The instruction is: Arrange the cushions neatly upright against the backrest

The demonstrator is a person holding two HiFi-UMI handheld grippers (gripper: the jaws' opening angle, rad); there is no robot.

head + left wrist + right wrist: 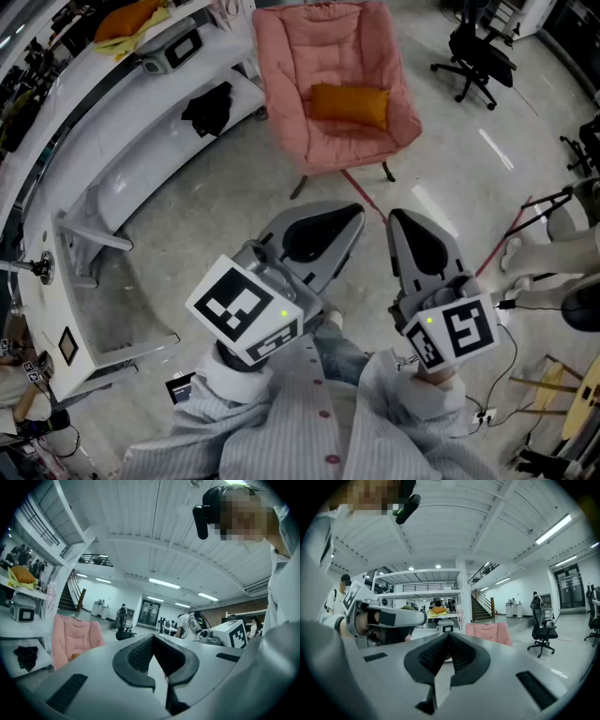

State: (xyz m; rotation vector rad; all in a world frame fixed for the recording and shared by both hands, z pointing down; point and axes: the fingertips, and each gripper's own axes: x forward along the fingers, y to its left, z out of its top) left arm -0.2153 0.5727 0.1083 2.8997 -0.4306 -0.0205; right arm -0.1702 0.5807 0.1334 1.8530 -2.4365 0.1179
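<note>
**Both grippers shut and empty, chair not yet reached**

The ribbed fingers [136, 656] of the left gripper [152, 638] meet at their tips with nothing between them. The right gripper [449, 635] is the same: tips together, nothing held. In the head view both are held close to the person's body over bare floor [187, 216], the left gripper [354, 214] and right gripper [397, 217] side by side and pointing roughly level toward the pink chair [281, 84], well apart from it.

The orange cushion [349, 105] sits low in the chair's hollow, where the seat meets the backrest [323, 42]. The steep view does not settle whether it leans on the backrest or lies flat.

The step in hand looks like the approach. To do it well, the jaws should be opened before they reach the chair. A pinch on one upper corner or edge of the cushion suits soft stuffing better than a grab at the middle. The other gripper can then steady the far edge, so the cushion stands on its long side and is pressed back, centred.

Counted: two grippers, one pink chair and one orange cushion on it. On the white shelf [112, 112] there is one orange bundle [131, 19] on a yellow one [155, 28] — possibly more cushions, too far off to tell.
</note>
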